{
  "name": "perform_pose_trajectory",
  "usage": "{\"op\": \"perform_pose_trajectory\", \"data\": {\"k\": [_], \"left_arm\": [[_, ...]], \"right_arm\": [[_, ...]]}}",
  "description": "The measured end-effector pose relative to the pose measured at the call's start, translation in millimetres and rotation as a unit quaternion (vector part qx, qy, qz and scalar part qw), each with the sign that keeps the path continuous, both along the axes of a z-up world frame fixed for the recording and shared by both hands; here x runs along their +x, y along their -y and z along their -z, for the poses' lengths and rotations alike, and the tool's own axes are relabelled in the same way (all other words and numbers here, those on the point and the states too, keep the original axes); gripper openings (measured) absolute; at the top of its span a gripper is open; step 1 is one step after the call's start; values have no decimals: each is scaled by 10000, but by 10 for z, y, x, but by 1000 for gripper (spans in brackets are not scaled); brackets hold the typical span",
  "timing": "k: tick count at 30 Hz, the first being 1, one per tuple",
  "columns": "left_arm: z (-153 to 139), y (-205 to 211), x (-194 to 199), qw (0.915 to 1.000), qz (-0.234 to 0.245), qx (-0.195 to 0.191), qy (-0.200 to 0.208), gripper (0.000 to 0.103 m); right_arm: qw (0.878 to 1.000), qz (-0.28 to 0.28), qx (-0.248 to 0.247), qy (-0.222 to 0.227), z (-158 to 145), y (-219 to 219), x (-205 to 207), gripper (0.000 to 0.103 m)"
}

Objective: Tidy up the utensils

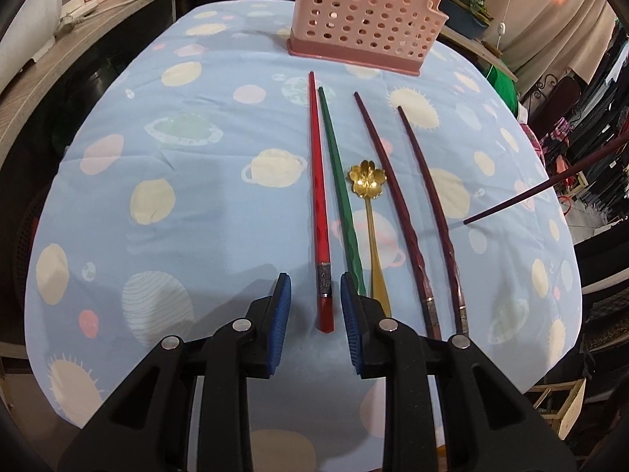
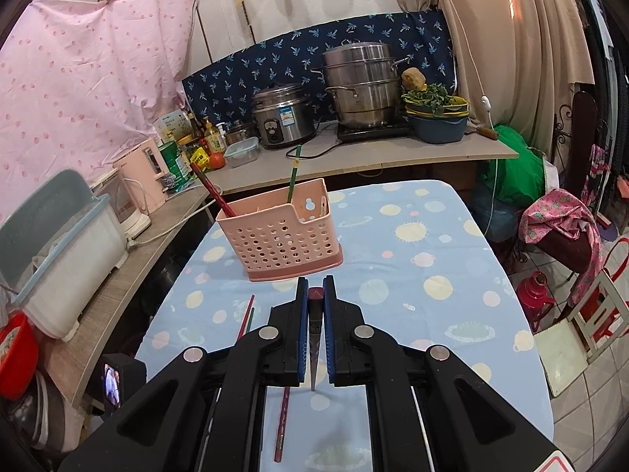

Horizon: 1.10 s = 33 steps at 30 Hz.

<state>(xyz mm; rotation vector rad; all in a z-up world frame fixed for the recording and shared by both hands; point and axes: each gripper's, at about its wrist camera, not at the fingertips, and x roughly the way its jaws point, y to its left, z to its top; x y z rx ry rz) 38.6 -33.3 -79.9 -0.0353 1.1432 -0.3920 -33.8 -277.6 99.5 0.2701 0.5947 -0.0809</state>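
Holding a dark maroon chopstick pinched between its blue pads, your right gripper hangs above the blue planet-print tablecloth, short of the pink perforated holder; the stick's blunt end sits at the fingertips and its thin end points back toward the camera. That holder already has a red chopstick leaning at its left end and a green one standing near its middle. From your left wrist view the same held stick pokes in from the right, its tip above the cloth. Your left gripper has its jaws parted at a moderate width, hovering low over the thick end of the red chopstick lying on the cloth, not closed on it. Laid out beside that red one, left to right, are a green chopstick, a gold flower-bowl spoon, and two dark maroon chopsticks, all pointing toward the holder at the far end of the table
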Motion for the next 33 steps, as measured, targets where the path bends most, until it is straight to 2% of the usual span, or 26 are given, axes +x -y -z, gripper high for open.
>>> {"op": "perform_pose_trajectory", "data": {"k": [3,6,7,13,17,25,33], "left_arm": [[24,14,-4,10000,14,48,26,23],[37,21,2,10000,45,67,24,9],[38,23,5,10000,53,68,17,7],[15,-15,-6,10000,30,7,22,7],[-147,-77,-11,9998,-84,-33,180,7],[-895,-220,125,9952,-321,-249,886,7],[-1851,-202,515,9808,-376,-469,1855,7]], "right_arm": [[10000,2,7,0,0,1,0,7],[10000,12,24,5,6,14,-11,7],[10000,12,25,6,7,15,-13,7],[10000,14,30,3,8,31,-23,7],[10000,8,8,22,3,30,-20,7],[9997,-23,-92,223,-139,38,31,7],[9988,-91,-92,467,-372,100,286,7]]}}
